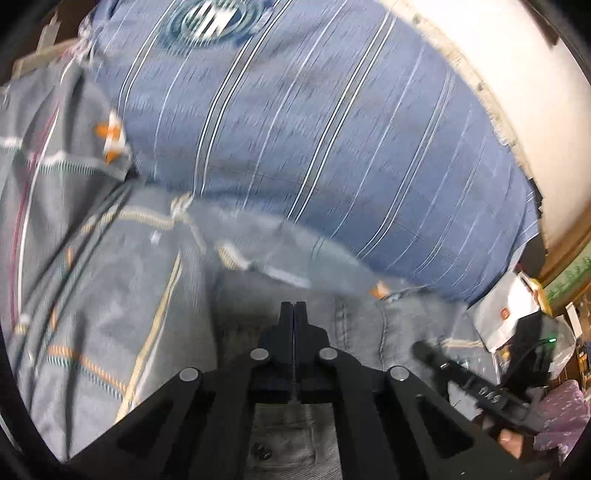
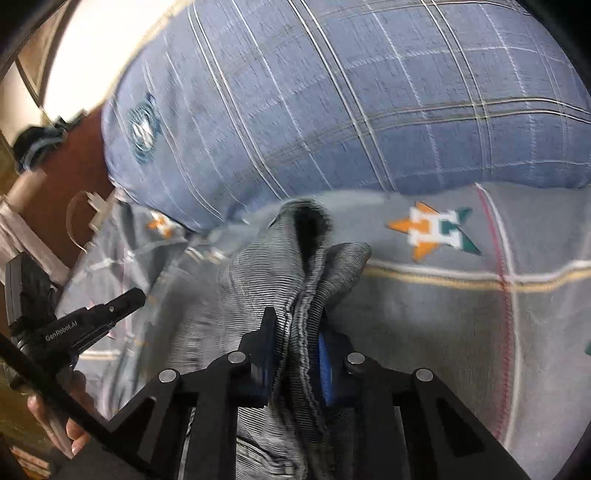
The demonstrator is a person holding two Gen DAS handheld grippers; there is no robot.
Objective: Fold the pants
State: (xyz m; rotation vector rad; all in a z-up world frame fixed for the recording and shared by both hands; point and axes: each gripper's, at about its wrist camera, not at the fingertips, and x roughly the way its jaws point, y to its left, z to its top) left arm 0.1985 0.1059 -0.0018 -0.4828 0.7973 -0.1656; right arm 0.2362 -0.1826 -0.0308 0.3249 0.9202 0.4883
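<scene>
Bedding fills both views: one grey bedspread (image 2: pixel 461 295) with cream, white and red lines, bearing orange-and-teal star emblems, two countable in the right wrist view, the nearer one (image 2: pixel 432 230) sharp, the farther one blurred. Lying on its far side, one large blue plaid pillow (image 1: pixel 314 122), with one round teal-and-white emblem (image 1: pixel 208 18) on its cover. Beyond the pillow, one pale wall (image 1: pixel 517 74). One pair of grey denim pants (image 2: pixel 266 280) spread on the bedspread in front of the pillow, seen in both views; stitched seams and one dark button visible beneath the left tool in the left wrist view. Two grippers counted, both black. Right gripper (image 2: pixel 295 328) clenched on a bunched ridge of the pants, cloth pinched between the two fingers and rising past the tips into an open fold with a dark hollow; blue pad (image 2: pixel 325 354) showing on one side. Left gripper (image 1: pixel 293 314) closed tight, fingers pressed together over the pants; whether cloth is caught between the tips cannot be told from these views. One hand (image 2: pixel 62 424) visible at the lower left of the right wrist view, gripping the left tool's handle. Clutter at the edges too blurred to identify.
</scene>
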